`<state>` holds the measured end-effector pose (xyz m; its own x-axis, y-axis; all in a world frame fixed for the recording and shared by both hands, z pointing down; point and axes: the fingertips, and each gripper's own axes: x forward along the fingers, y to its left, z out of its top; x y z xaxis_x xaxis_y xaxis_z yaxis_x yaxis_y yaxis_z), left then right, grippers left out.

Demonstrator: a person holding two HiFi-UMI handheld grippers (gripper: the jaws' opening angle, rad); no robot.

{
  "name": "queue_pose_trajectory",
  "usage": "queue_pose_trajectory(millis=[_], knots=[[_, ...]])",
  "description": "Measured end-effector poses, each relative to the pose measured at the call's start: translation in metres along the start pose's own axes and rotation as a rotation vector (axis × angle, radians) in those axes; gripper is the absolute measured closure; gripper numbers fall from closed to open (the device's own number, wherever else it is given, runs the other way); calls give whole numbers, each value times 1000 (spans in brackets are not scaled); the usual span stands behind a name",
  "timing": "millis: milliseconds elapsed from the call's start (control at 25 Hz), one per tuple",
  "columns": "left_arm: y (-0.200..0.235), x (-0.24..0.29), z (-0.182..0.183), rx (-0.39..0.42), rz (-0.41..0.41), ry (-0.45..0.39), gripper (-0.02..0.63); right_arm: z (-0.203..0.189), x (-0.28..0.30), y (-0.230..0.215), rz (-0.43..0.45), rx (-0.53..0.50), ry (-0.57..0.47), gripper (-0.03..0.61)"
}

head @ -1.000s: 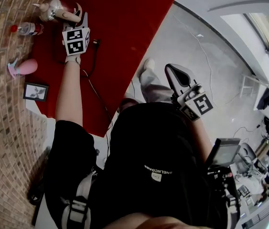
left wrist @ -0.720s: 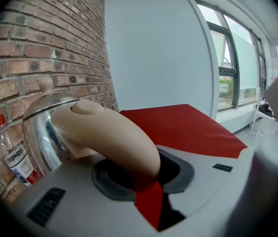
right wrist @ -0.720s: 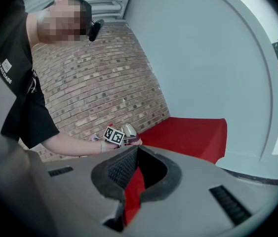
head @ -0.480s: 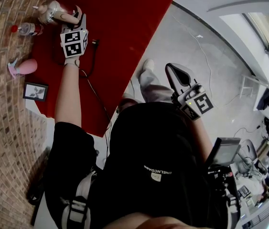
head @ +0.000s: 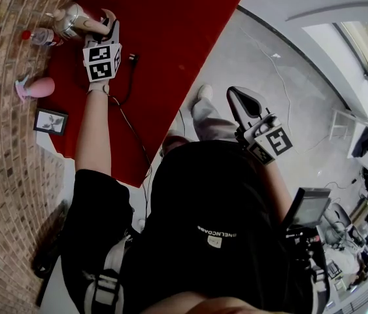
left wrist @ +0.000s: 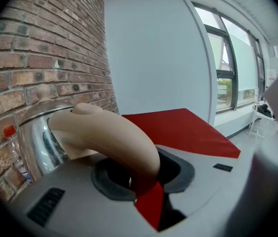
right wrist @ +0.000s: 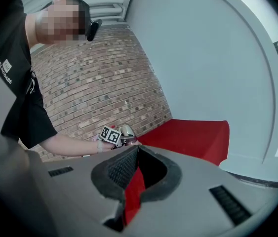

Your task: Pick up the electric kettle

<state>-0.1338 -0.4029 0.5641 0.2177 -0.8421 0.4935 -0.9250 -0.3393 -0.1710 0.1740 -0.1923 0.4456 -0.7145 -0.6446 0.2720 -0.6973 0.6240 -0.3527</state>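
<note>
Gripping the kettle (head: 72,17) by its beige handle (left wrist: 110,135), L gripper (head: 108,25) is clamping it betw. both jaws; kettle is at red mat (head: 170,31) corner, near brick wall (head: 0,123). R gripper (head: 236,95) is hanging empty, jaws together, well apart.

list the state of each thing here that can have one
electric kettle, upright, lid shut, gripped by its handle
left gripper, shut on the electric kettle's handle
right gripper, shut, empty, away from the kettle
water bottle, upright by the brick wall, red cap on
</note>
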Motion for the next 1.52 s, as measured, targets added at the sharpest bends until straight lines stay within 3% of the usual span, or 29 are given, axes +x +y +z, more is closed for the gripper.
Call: queue_pose_trajectory(millis=[560, 1080, 1360, 1520], knots=[[16, -49, 20, 66, 31, -13, 514, 17, 17, 14, 94, -27, -16, 571], [39, -114, 51, 50, 94, -52, 514, 44, 50, 34, 204, -16, -44, 571], [37, -150, 60, 81, 125, -54, 514, 52, 55, 40, 258, -30, -59, 571], [33, -174, 69, 55, 138, -73, 512, 58, 59, 46, 285, -23, -63, 571]])
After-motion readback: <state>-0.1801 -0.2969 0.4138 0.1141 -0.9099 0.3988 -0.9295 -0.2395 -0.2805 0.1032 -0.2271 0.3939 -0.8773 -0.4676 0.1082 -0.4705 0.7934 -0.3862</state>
